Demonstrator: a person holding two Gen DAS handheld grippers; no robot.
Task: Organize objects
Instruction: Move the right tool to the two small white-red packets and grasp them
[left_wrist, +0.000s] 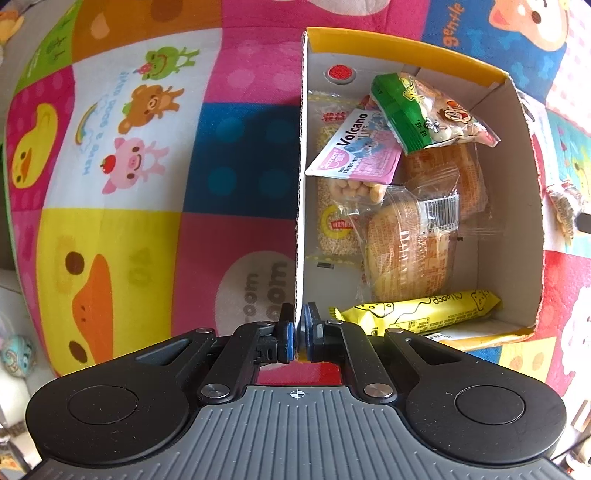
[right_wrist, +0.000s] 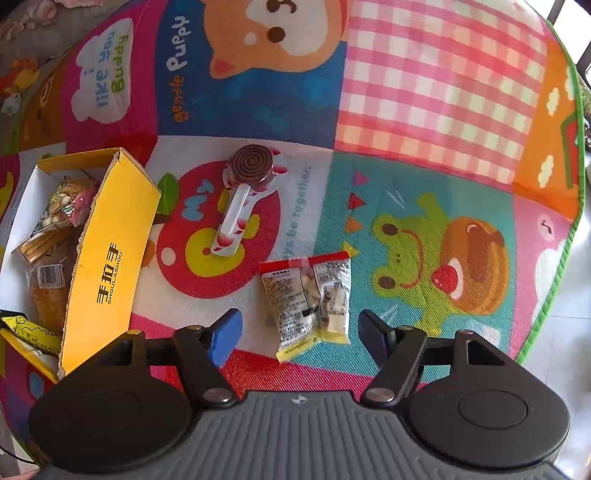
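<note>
The cardboard box (left_wrist: 417, 236) stood on the patterned play mat (left_wrist: 122, 166), yellow outside and white within, open at the top. It held several wrapped snacks: a green-and-clear packet (left_wrist: 428, 110) resting highest at the far end, a pink "Volcano" sachet (left_wrist: 356, 151) against the left wall, two orange-printed bread packs (left_wrist: 410, 254) in the middle, and a yellow "Cheese" bar (left_wrist: 417, 312) at the near end. The left gripper (left_wrist: 298, 328) was clenched on the box's left wall near the near corner — one pad outside, one inside.

In the right wrist view, a clear snack packet (right_wrist: 308, 301) with a red top band lay on the mat just beyond the right gripper (right_wrist: 299, 332), whose fingers were spread wide and held nothing. A swirl lollipop (right_wrist: 242, 188) in its wrapper lay farther off, between that packet and the box (right_wrist: 110, 251) — touching neither.
</note>
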